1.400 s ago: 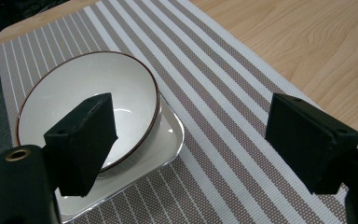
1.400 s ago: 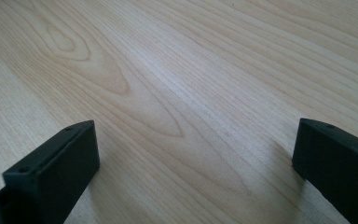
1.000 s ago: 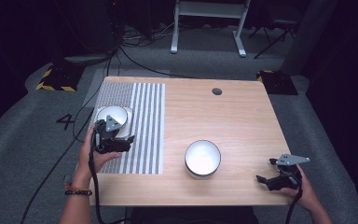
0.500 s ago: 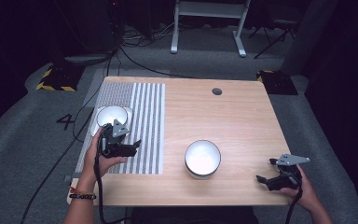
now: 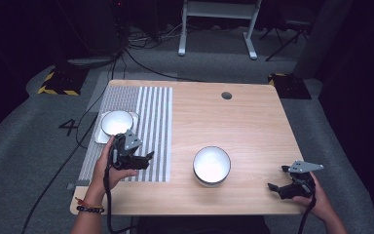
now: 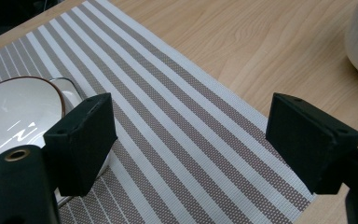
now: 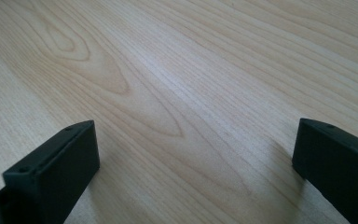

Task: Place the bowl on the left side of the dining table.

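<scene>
The left gripper (image 5: 146, 158), jaws apart and empty, hovers over the striped mat (image 5: 151, 126) just near of the bowl on the square plate (image 5: 117, 122). It seems between steps; next it likely must reach right for the second bowl (image 5: 212, 165). The right gripper (image 5: 278, 186) rests with jaws apart on the table (image 5: 253, 126).

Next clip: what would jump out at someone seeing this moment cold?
Two white bowls stand out against the dark room: one bowl on a small square plate at the striped placemat's left edge, the other bowl alone on the bare wooden table. The left gripper hovers open over the placemat just in front of the plated bowl, while the right gripper rests open near the table's front right corner.
</scene>
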